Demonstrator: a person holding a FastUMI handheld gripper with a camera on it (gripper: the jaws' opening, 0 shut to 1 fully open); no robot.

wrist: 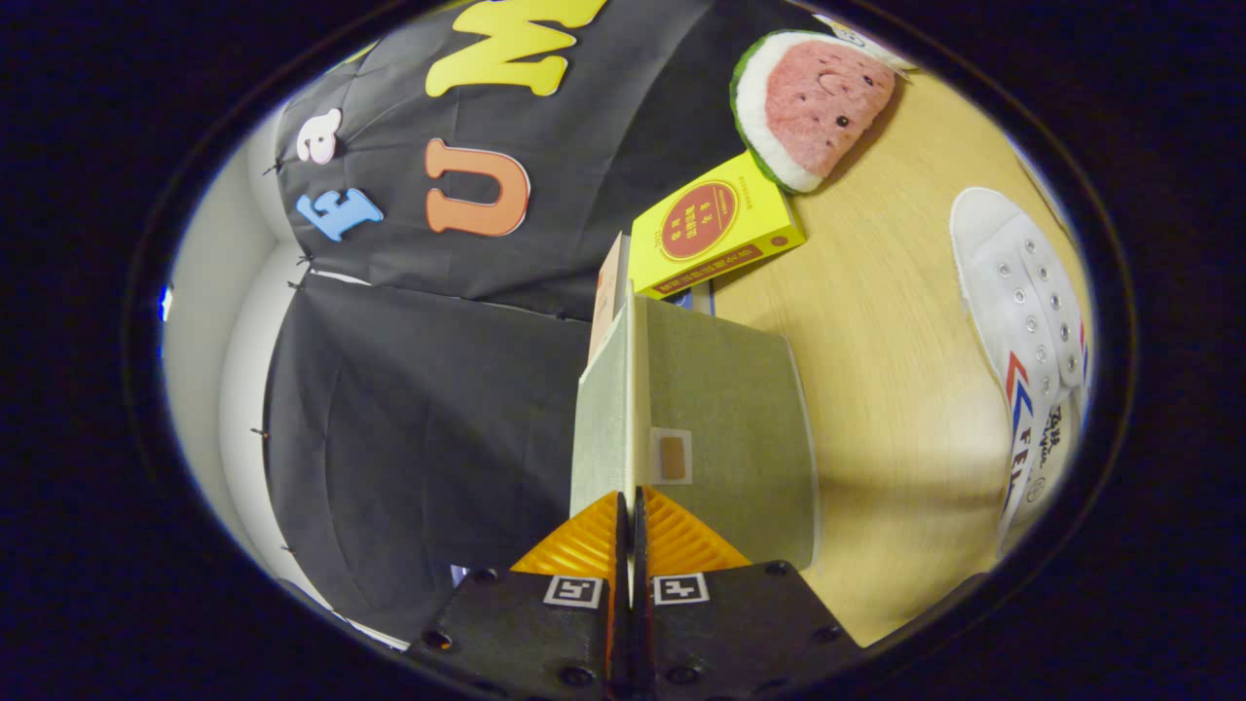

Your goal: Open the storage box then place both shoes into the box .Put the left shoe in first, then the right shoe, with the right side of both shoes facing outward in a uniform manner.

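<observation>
Cloth-walled booth (409, 389), wooden table (896, 389)

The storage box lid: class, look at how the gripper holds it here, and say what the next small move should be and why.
Probably swing the lid a little further open. The gripper looks pinched shut on the lid's thin edge, and the panel stands raised between the fingers. A white shoe lies on the wooden table beside the box, not yet inside, so the opening must be finished first.
</observation>
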